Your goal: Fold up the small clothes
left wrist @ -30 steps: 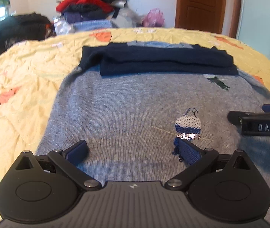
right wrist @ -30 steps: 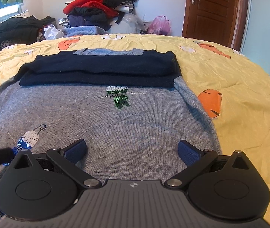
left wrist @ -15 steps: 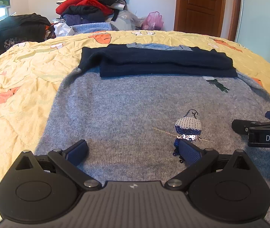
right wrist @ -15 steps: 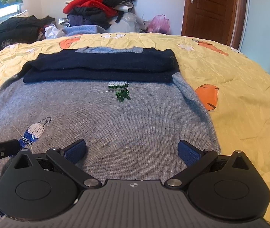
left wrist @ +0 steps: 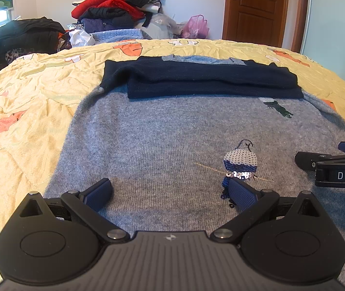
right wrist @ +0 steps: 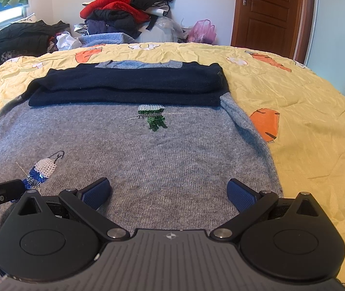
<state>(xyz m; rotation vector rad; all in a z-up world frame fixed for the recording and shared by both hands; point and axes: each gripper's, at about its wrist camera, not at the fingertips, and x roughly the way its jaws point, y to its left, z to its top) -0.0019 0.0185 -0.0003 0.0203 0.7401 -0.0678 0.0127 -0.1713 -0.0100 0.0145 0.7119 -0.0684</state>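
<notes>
A grey knit sweater (left wrist: pixel 162 131) lies flat on the bed, with its navy sleeves (left wrist: pixel 204 80) folded across the top. It carries a blue-white sequin patch (left wrist: pixel 240 163) and a green sequin patch (right wrist: pixel 154 117). My left gripper (left wrist: pixel 168 191) is open and empty, low over the sweater's near hem. My right gripper (right wrist: pixel 168 190) is open and empty over the hem near the right side. The sweater (right wrist: pixel 133 145) fills the right wrist view. The right gripper shows at the left wrist view's right edge (left wrist: pixel 335 167).
The bed has a yellow quilt (left wrist: pixel 27 101) with orange prints. A heap of clothes (left wrist: pixel 114 9) sits beyond the far edge, dark garments (left wrist: pixel 14 34) at the left. A wooden door (left wrist: pixel 255 7) stands behind. A pink bag (left wrist: pixel 196 25) is by the wall.
Both grippers have tilted up slightly and drawn back a little, so the room beyond the bed shows more. Both stay open. The sweater has not moved.
</notes>
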